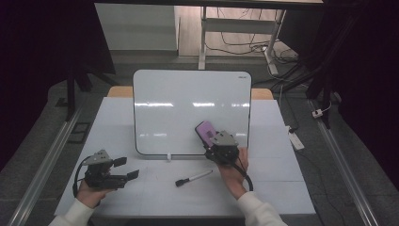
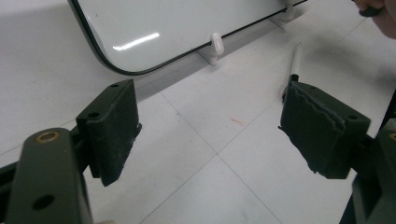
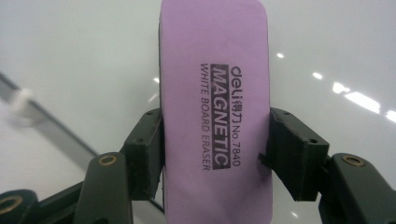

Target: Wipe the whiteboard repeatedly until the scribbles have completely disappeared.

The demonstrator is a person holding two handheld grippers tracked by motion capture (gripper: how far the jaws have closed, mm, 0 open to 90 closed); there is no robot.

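Note:
A white board (image 1: 188,110) with a black rim stands propped on the table, its face blank. My right gripper (image 1: 210,135) is shut on a purple magnetic eraser (image 1: 205,130), held against the board's lower right area; in the right gripper view the eraser (image 3: 215,107) sits between both jaws of the right gripper (image 3: 215,161) with the board (image 3: 84,60) behind it. A black-capped marker (image 1: 193,178) lies on the table in front of the board. My left gripper (image 1: 126,168) rests at the front left, open and empty; the left gripper view shows the left gripper (image 2: 210,130), the marker (image 2: 294,58) and the board's corner (image 2: 154,32).
The board stands on small white clip feet (image 1: 168,157). The white table (image 1: 141,188) has bare surface between the two hands. Beyond the table are desk legs and cables (image 1: 263,47) on the floor, and metal rails (image 1: 42,165) run along both sides.

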